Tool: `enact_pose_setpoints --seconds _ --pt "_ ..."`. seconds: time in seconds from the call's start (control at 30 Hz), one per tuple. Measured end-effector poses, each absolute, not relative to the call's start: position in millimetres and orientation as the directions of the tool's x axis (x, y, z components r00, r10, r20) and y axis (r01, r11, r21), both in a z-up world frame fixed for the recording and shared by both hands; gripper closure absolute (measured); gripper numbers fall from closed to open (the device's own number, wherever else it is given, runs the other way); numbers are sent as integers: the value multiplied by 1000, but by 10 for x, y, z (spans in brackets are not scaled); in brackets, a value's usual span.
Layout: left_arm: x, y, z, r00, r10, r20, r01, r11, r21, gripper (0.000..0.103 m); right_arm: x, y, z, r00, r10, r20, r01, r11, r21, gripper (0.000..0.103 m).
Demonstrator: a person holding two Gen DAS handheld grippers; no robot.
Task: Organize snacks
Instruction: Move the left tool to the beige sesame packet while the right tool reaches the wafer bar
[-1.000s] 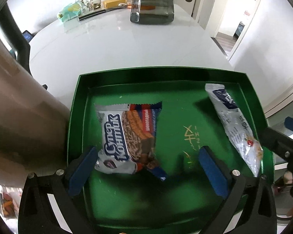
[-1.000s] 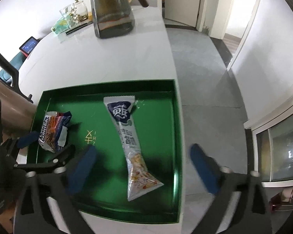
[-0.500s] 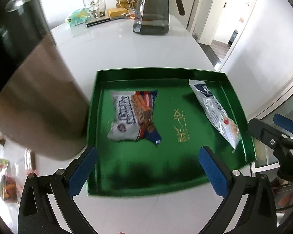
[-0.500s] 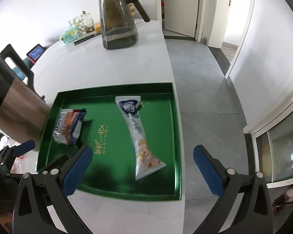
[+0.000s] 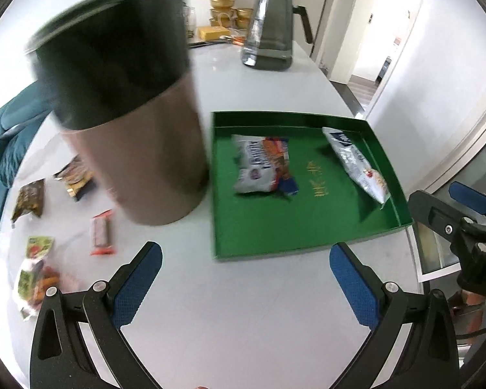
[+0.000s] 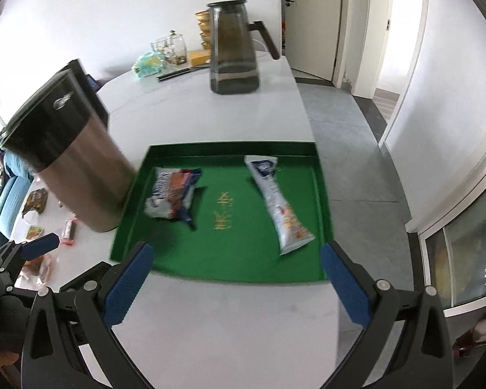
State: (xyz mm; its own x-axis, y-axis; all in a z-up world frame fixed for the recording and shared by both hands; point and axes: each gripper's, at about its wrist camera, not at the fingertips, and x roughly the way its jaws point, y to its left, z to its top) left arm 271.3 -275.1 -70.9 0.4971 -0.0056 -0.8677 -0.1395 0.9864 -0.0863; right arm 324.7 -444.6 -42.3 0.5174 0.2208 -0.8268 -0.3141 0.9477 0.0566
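Note:
A green tray [image 5: 295,236] [image 6: 230,265] lies on the white table. In it lie a wafer snack pack [image 5: 262,165] [image 6: 171,194] on the left and a long white snack pack [image 5: 356,162] [image 6: 278,207] on the right. Several loose snack packs lie on the table left of the tray, among them a small red-ended bar [image 5: 101,233] [image 6: 68,230]. My left gripper [image 5: 243,282] is open and empty above the table, before the tray's near edge. My right gripper [image 6: 233,278] is open and empty above the tray's near edge.
A tall brown canister with a black lid [image 5: 126,107] [image 6: 68,155] stands just left of the tray. A glass pitcher [image 5: 270,29] [image 6: 233,48], jars and gold bowls [image 5: 223,6] stand at the far end. The table edge drops to the floor on the right.
Both grippers have pulled back and up from the tray, the left one also swinging left. The canister and the loose snacks left of it have come into view. Both stay open.

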Motion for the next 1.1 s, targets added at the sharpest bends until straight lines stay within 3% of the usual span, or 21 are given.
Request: enact_pose_setpoints --seconds 0.53,1.1 --pt "1814 -1209 -671 496 79 -865 -315 944 -94 1 2502 -2994 -338 486 307 -818 -447 892 69 0" --pt "1251 454 -1424 372 90 -924 -456 884 -97 1 2275 -1386 -994 408 279 -869 -464 883 66 0"
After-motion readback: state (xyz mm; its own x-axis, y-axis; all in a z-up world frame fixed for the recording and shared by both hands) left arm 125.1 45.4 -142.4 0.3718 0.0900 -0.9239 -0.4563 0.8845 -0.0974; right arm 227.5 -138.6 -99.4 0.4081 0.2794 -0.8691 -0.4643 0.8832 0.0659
